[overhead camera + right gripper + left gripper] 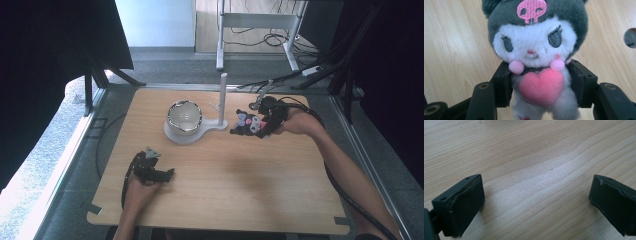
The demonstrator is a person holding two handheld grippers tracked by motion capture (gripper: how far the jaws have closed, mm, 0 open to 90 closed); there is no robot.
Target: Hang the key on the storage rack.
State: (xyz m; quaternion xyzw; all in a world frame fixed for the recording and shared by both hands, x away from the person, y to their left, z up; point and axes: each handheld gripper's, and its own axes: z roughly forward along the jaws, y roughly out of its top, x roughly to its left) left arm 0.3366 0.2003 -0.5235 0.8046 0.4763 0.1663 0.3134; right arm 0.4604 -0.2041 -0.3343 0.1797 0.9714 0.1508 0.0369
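In the high view, my right claw holds a small plush toy just above the worktop, near the white stand that carries a bowl and an upright post. My left claw rests low on the near left part of the worktop, well apart from all of this.

In the left gripper view, the jaws of my left claw stand wide apart over bare wood, with nothing between them.

In the right gripper view, the jaws of my right claw are pressed on both sides of the toy's body, at the level of its pink heart. The head is above the jaws and the legs hang below. This close view shows the grip and the toy's face; the high view shows instead where the bowl and post are.

I think the risks are these: the plush is soft, so it can slip or turn between the jaws if I move quickly. Also the post is close, and the toy or my claw can hit it on the way to the bowl and push the stand.
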